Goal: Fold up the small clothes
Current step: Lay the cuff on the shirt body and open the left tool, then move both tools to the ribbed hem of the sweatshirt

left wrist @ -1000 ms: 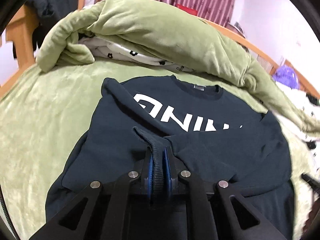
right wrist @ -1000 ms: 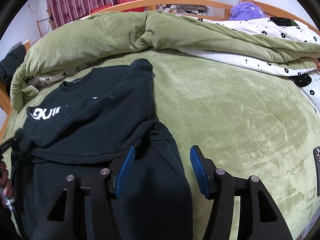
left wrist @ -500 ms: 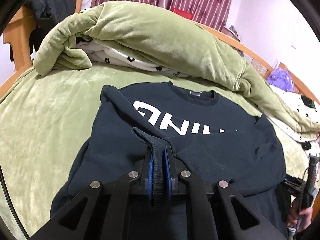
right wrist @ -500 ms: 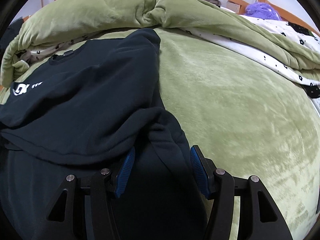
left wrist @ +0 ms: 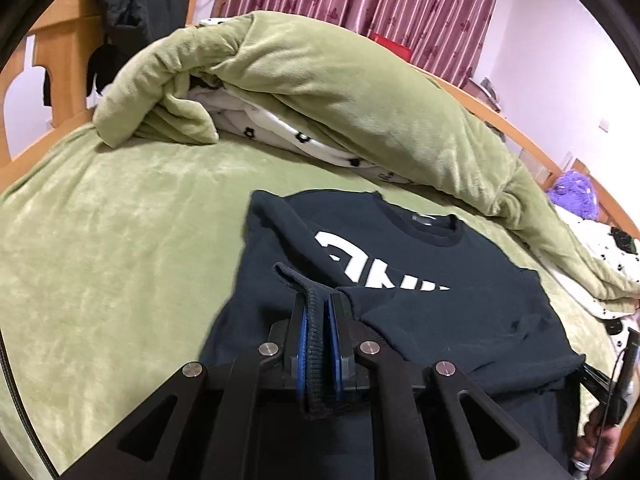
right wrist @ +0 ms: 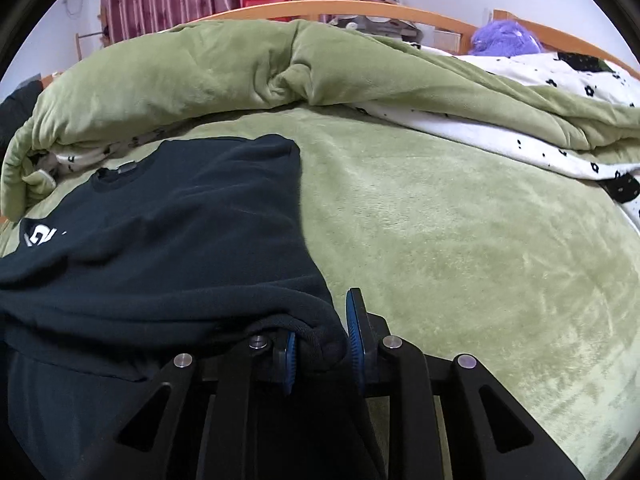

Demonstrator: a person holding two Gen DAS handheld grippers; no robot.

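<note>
A dark navy sweatshirt [left wrist: 432, 300] with white letters lies front up on the green bed cover; it also shows in the right wrist view [right wrist: 168, 248]. Its sleeves are folded in over the chest. My left gripper [left wrist: 318, 320] is shut on a ribbed edge [left wrist: 316, 344] of the sweatshirt, held between the blue pads. My right gripper [right wrist: 320, 344] is closed on a thick bunched fold [right wrist: 316, 340] at the sweatshirt's right side, the fabric filling the gap between its pads.
A rolled green duvet [left wrist: 320, 80] with white flowered lining lies along the back of the bed, also in the right wrist view [right wrist: 280, 64]. Wooden bed frame [left wrist: 56, 60] with dark clothes at left. Purple plush toy [right wrist: 504, 38] at far right. Bare green cover [right wrist: 480, 240] to the right.
My right gripper moved in onto the sweatshirt's right side and closed from wide open onto the bunched fold. My left gripper stayed shut on the ribbed edge and shifted slightly.
</note>
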